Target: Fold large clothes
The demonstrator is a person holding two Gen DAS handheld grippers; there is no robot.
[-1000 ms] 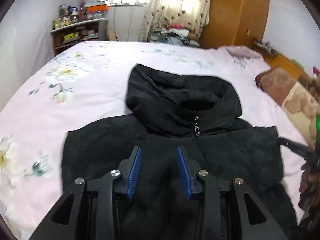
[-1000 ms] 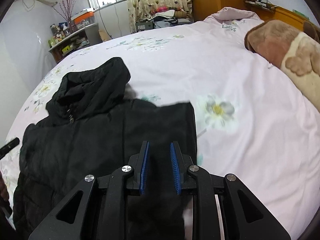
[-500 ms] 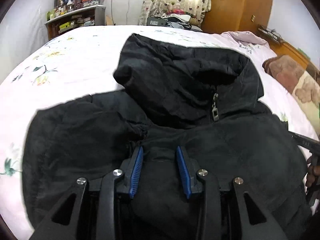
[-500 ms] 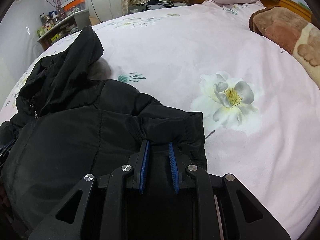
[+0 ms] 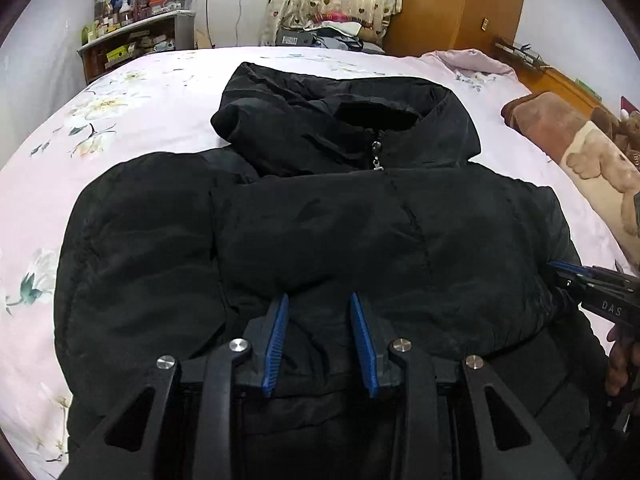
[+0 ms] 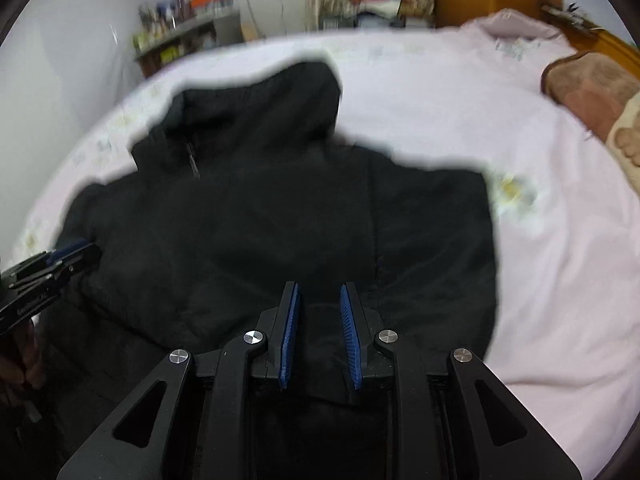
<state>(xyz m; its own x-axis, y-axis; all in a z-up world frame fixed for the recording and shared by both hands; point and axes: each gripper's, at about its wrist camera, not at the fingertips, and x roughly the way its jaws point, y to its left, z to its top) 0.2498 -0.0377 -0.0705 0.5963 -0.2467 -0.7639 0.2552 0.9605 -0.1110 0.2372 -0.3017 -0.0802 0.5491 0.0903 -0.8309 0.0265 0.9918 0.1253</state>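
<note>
A black hooded jacket lies front up on the bed, hood at the far end and zip pull at the collar. Its lower part is doubled over the chest. My left gripper is shut on a thick fold of this black cloth near the middle. My right gripper has jacket cloth between its blue pads, which are opening slightly; that view is blurred. Each gripper shows at the other view's edge: the right gripper at the jacket's right side, the left gripper at its left.
The pink flowered bed sheet spreads around the jacket. A brown plush blanket lies along the right edge of the bed. Beyond the bed stand a cluttered shelf, curtains and a wooden wardrobe.
Both grippers have sunk closer to the jacket with cloth in them. The right view has swung left, from the jacket's right edge over its body.
</note>
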